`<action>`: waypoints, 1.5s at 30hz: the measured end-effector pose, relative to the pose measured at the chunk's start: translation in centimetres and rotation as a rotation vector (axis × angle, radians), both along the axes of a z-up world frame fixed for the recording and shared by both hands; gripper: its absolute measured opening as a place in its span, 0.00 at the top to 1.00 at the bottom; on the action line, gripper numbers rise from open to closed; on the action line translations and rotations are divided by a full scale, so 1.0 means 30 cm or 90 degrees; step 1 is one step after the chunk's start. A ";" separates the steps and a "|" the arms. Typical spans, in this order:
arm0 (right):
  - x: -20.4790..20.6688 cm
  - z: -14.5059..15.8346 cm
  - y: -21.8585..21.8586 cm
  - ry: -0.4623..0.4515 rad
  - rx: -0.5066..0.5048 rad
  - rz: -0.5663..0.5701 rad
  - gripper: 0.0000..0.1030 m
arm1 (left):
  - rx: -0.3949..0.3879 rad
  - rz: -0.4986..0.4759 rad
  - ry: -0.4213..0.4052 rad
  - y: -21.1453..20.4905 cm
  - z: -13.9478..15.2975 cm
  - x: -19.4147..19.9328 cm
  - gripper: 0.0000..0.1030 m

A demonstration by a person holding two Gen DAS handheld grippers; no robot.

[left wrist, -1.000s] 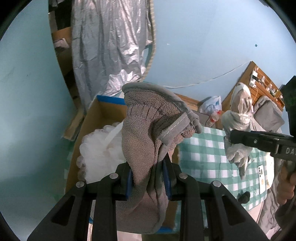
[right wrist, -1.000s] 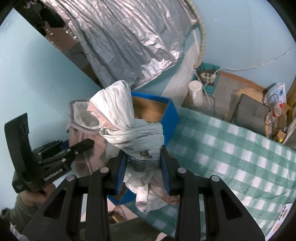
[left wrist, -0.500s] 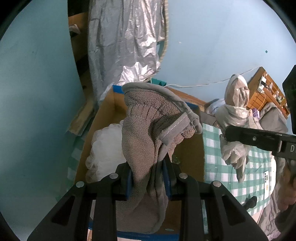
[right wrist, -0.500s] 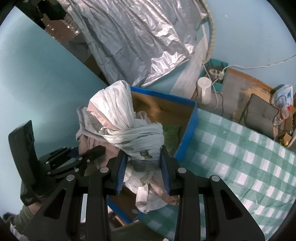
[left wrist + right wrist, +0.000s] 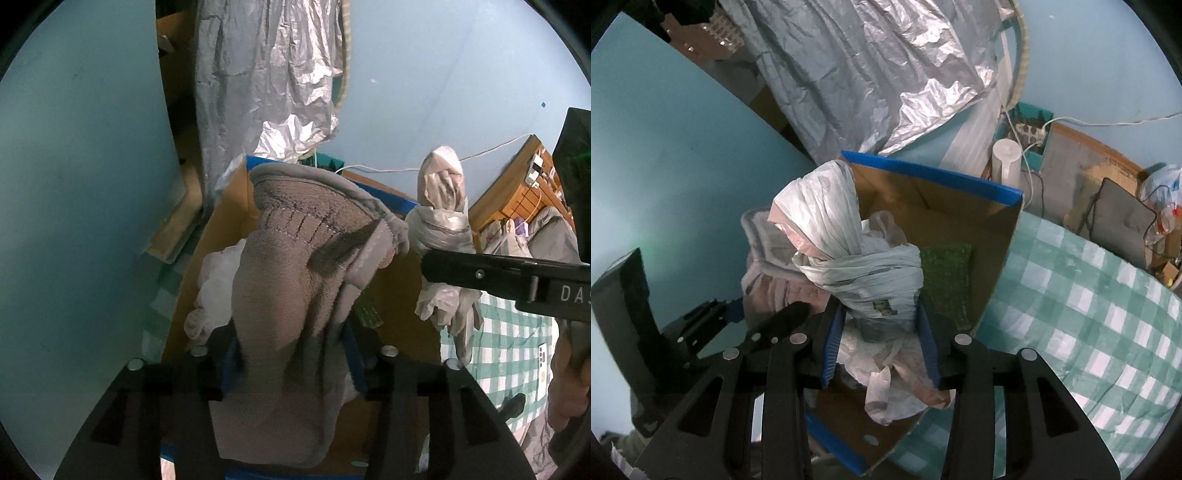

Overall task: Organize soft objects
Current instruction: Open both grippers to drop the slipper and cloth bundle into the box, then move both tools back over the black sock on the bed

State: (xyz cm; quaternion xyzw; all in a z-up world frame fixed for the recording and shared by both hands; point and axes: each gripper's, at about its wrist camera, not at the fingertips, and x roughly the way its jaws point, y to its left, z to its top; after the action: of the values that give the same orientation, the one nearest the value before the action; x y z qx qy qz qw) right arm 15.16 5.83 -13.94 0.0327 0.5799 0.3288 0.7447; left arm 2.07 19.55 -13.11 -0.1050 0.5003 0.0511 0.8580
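Grey fleece slipper (image 5: 295, 325) sits between left gripper (image 5: 291, 363) jaws, just opened wider, above blue-edged cardboard box (image 5: 960, 221). Knotted white plastic-bag bundle (image 5: 849, 258) between right gripper (image 5: 881, 345) jaws, also opening. "DA" legible on right gripper. Green-check cloth (image 5: 1089, 295) beside box.

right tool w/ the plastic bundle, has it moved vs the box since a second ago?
Yes. The right tool and its plastic bundle have come over the open cardboard box; earlier they hung off its corner. Its jaws have just been opening around the bundle.

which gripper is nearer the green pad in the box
Right. The right gripper hangs just beside the green pad, while the left gripper sits farther over, above the white bag side.
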 end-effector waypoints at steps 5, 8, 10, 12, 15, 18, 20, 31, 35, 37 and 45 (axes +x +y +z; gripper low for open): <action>0.003 0.002 -0.002 -0.004 -0.003 -0.013 0.48 | -0.014 0.013 0.016 0.019 -0.010 0.000 0.36; 0.005 0.012 -0.013 -0.009 0.000 -0.021 0.44 | -0.012 0.017 0.014 0.021 -0.004 -0.009 0.31; 0.006 0.019 -0.024 -0.011 0.001 -0.023 0.44 | -0.008 0.013 0.004 0.014 0.010 -0.016 0.22; 0.008 0.024 -0.033 -0.012 0.004 -0.026 0.44 | -0.007 0.009 -0.002 0.008 0.025 -0.021 0.21; 0.007 0.035 -0.059 -0.015 0.010 -0.033 0.44 | 0.006 0.008 -0.007 -0.004 0.039 -0.021 0.20; 0.003 0.044 -0.081 -0.015 0.014 -0.039 0.44 | 0.009 0.010 -0.003 -0.014 0.045 -0.017 0.20; -0.001 0.051 -0.095 -0.016 0.016 -0.040 0.44 | 0.009 0.012 -0.008 -0.022 0.050 -0.020 0.20; -0.045 0.079 -0.191 -0.028 0.007 -0.047 0.42 | 0.012 0.010 -0.013 -0.095 0.083 -0.051 0.20; -0.058 0.080 -0.234 -0.027 0.000 -0.053 0.42 | 0.010 0.005 -0.012 -0.143 0.094 -0.063 0.20; -0.068 0.079 -0.264 -0.025 -0.001 -0.059 0.42 | 0.012 -0.002 -0.012 -0.173 0.102 -0.068 0.20; -0.106 0.072 -0.388 -0.018 -0.009 -0.088 0.42 | 0.031 -0.050 -0.012 -0.297 0.114 -0.076 0.17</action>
State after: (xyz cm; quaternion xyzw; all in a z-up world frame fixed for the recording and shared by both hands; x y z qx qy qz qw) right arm 11.97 -5.82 -11.77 0.0626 0.5678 0.2724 0.7743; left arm -0.20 10.63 -9.70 -0.0649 0.4947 0.0283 0.8662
